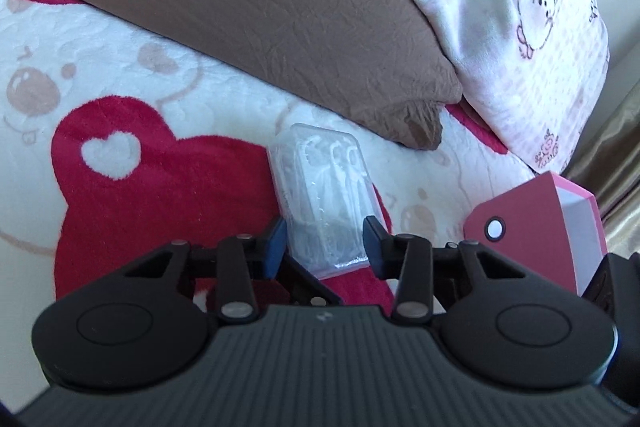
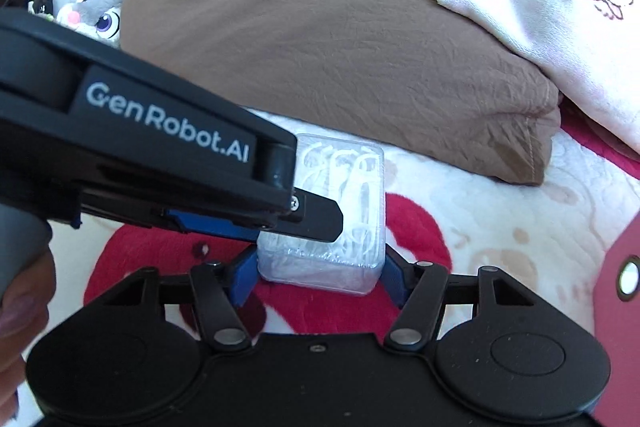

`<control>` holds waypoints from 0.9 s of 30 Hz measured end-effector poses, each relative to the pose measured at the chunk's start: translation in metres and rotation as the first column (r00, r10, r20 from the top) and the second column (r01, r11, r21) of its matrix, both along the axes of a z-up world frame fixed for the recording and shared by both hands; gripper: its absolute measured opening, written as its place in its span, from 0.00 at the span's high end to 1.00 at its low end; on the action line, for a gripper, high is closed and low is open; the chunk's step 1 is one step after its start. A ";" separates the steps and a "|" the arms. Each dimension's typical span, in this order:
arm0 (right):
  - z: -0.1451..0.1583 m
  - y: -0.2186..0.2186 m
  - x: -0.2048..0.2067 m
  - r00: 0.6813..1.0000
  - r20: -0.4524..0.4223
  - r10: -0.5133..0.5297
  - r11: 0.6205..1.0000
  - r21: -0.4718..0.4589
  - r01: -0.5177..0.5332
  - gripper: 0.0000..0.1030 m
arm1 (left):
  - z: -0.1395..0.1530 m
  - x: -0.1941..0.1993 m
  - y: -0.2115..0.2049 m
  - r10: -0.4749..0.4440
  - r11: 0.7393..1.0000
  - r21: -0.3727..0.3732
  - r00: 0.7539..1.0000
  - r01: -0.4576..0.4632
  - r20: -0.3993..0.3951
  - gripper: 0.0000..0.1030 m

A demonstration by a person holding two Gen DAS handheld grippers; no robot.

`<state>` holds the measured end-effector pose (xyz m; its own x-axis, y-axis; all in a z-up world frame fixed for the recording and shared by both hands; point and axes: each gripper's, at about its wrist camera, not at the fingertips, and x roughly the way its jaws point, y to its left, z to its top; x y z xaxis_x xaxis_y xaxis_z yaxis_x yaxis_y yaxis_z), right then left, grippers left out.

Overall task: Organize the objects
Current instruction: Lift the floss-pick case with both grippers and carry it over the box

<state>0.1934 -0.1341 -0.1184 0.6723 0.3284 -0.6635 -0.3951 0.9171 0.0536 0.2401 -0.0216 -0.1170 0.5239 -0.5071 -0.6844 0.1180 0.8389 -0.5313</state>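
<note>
A clear plastic box of white floss picks (image 1: 324, 191) lies on a red and white plush blanket (image 1: 120, 167). My left gripper (image 1: 325, 239) straddles its near end; the left pad touches the box and the right pad stands a little off it. In the right wrist view the same box (image 2: 332, 211) sits between the blue pads of my right gripper (image 2: 320, 273), which press its near end on both sides. The left gripper's body and finger (image 2: 320, 217) cross in from the left over the box's left side.
A pink box with a white round button (image 1: 536, 227) stands at the right, also at the right edge of the right wrist view (image 2: 624, 275). A brown pillow (image 1: 260, 7) and a white cartoon pillow (image 1: 532, 27) lie behind. A grey plush toy (image 2: 96, 11) sits far left.
</note>
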 end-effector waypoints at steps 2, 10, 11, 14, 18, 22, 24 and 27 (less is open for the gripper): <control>0.003 -0.008 -0.010 1.000 -0.025 -0.006 1.000 0.008 0.007 0.35 | 0.000 -0.006 -0.004 -0.020 1.000 -0.016 0.999 0.020 -0.036 0.61; -0.006 -0.031 -0.025 0.985 -0.169 -0.044 0.993 0.097 0.061 0.31 | -0.002 -0.026 -0.017 0.011 1.000 -0.018 0.995 -0.013 -0.100 0.57; -0.007 -0.032 -0.024 0.983 -0.176 -0.047 0.991 0.113 0.067 0.29 | -0.001 -0.025 -0.020 0.017 1.000 0.007 0.996 -0.017 -0.087 0.55; -0.011 -0.034 -0.028 0.983 -0.173 -0.064 0.983 0.160 0.092 0.25 | -0.001 -0.025 -0.023 0.023 0.999 0.031 0.998 -0.021 -0.053 0.50; -0.009 -0.032 -0.040 0.986 -0.148 -0.071 0.985 0.145 0.093 0.34 | -0.005 -0.031 -0.025 0.018 0.998 0.053 0.999 -0.016 -0.049 0.53; -0.007 -0.044 -0.043 0.985 -0.161 -0.056 0.986 0.149 0.080 0.34 | 0.000 -0.050 -0.023 0.034 0.999 0.030 0.997 -0.033 -0.063 0.54; -0.005 -0.043 -0.059 0.987 -0.156 -0.040 0.988 0.142 0.062 0.34 | 0.006 -0.064 -0.027 0.017 0.999 0.052 0.999 -0.014 -0.051 0.53; 0.003 -0.039 -0.070 0.988 -0.155 -0.019 0.992 0.123 0.039 0.35 | 0.018 -0.083 -0.033 -0.002 0.996 0.092 1.000 0.004 -0.023 0.53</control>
